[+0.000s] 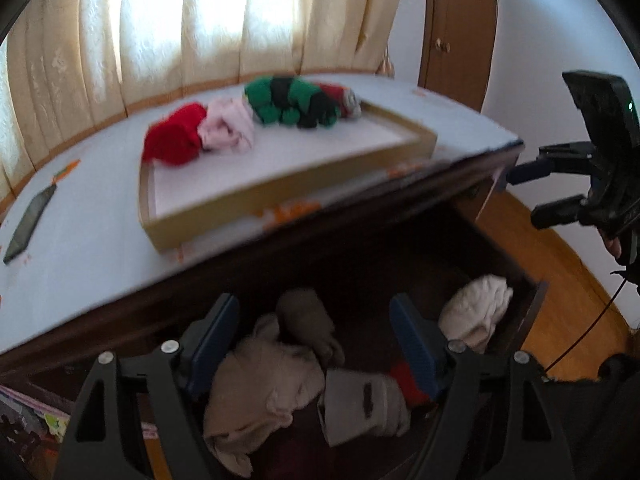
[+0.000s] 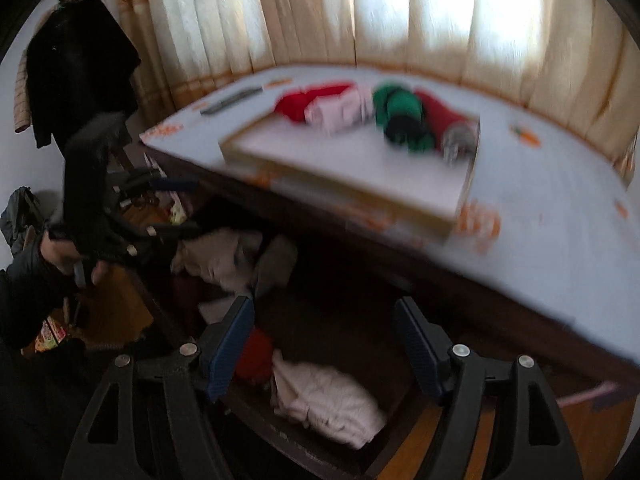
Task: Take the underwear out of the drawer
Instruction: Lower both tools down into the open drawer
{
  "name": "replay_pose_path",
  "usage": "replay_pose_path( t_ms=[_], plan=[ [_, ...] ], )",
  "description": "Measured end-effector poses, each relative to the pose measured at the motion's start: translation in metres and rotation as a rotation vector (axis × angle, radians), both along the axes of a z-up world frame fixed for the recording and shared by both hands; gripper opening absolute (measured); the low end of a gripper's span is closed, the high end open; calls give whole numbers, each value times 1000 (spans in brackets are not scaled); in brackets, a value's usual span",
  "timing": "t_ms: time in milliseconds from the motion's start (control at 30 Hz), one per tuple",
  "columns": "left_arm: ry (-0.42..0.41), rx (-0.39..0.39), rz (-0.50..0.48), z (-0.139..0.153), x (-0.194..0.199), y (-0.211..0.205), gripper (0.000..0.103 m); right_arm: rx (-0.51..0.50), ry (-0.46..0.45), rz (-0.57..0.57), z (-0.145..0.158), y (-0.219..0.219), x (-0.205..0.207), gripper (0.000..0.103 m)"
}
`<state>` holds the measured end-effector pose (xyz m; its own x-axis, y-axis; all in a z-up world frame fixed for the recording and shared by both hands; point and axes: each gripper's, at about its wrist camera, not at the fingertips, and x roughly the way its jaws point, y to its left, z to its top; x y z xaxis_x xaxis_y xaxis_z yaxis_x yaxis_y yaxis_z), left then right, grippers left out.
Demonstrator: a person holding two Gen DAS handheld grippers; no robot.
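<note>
The dark wooden drawer (image 1: 534,304) stands pulled out below the dresser top. Inside lie crumpled beige underwear (image 1: 260,384), a white piece (image 1: 480,308) at the right end and a small red piece (image 1: 404,376). My left gripper (image 1: 316,308) hangs open above the beige pile, nothing pressed between its blue pads. My right gripper (image 2: 325,308) is open too, over the drawer's right end, with the white piece (image 2: 324,400) and the red piece (image 2: 256,352) below it. Each gripper shows in the other's view: right gripper (image 1: 528,194), left gripper (image 2: 184,206).
On the dresser's pale top sits a shallow tan tray (image 1: 280,188) holding red (image 1: 176,136), pink (image 1: 228,126) and green-and-black (image 1: 296,100) rolled garments. A phone (image 1: 30,220) lies at the left. Curtains hang behind; a black coat (image 2: 80,64) hangs far left. Wooden floor lies beside the drawer.
</note>
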<state>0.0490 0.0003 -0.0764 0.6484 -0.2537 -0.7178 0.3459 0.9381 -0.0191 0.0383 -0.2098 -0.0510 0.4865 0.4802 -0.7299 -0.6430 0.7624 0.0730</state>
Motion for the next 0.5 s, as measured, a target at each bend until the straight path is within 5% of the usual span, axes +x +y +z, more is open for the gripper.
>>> replay_pose_path(
  t_ms=[233, 500],
  plan=[
    [109, 86, 1, -29, 3, 5, 79, -44, 91, -42, -59, -12, 10, 74],
    [225, 165, -14, -56, 16, 5, 79, -112, 120, -7, -87, -3, 18, 74]
  ],
)
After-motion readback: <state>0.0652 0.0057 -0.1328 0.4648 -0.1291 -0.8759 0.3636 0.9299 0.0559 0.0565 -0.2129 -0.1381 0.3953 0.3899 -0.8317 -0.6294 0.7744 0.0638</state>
